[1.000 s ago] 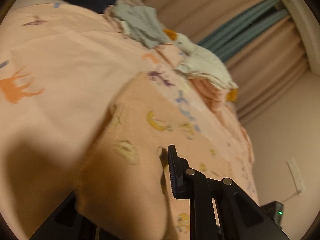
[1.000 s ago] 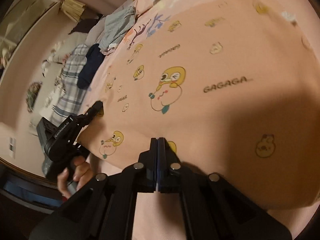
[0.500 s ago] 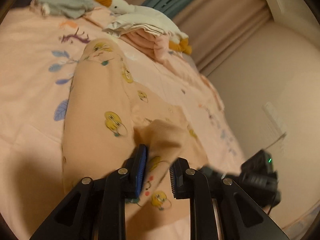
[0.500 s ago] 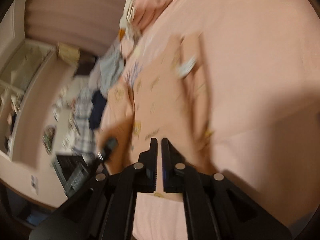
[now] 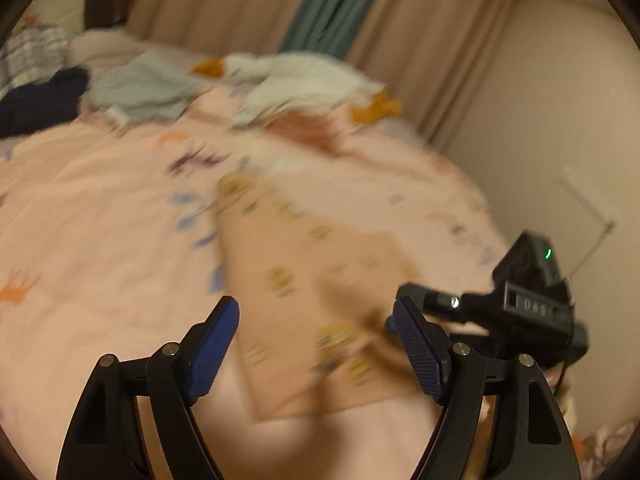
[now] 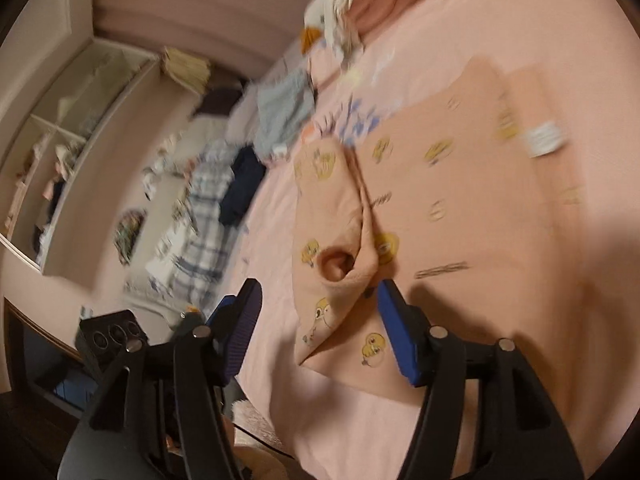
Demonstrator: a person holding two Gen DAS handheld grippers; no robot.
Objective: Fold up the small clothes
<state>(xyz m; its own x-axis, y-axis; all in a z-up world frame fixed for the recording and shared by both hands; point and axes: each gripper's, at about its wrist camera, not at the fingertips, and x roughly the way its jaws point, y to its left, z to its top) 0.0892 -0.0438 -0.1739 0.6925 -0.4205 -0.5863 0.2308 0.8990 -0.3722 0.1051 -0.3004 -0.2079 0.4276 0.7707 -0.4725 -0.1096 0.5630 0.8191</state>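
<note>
- The left gripper (image 5: 316,344) is seen with its jaws spread wide and opening; nothing is pressed between the blue ribbed pads (image 5: 212,356), and the peach cotton garment printed with yellow cartoon chicks (image 5: 304,312) lies on the bed below the gap.
- The right gripper (image 6: 316,328) is likewise seen with jaws apart and opening; a folded corner of the garment (image 6: 400,220) lies in the gap, and whether the right-hand pad touches the cloth cannot be told.
- A second ago both pairs of jaws were nearly closed, the left on the garment's cloth; the cloth has since been released and now lies folded lengthwise, a sleeve opening (image 6: 336,264) facing the right camera.
- The garment is spread on a pale pink bedspread with small animal prints (image 5: 100,208).
- Farther up the bed, a white plush goose with orange beak and feet (image 5: 296,76), a light grey garment (image 5: 140,92), a dark navy garment (image 5: 40,104) and a plaid cloth (image 6: 204,208) are heaped.
- Beige curtains (image 5: 240,4) with a teal panel (image 5: 332,0) hang behind; a white shelf unit (image 6: 76,128) is set against the wall.
</note>
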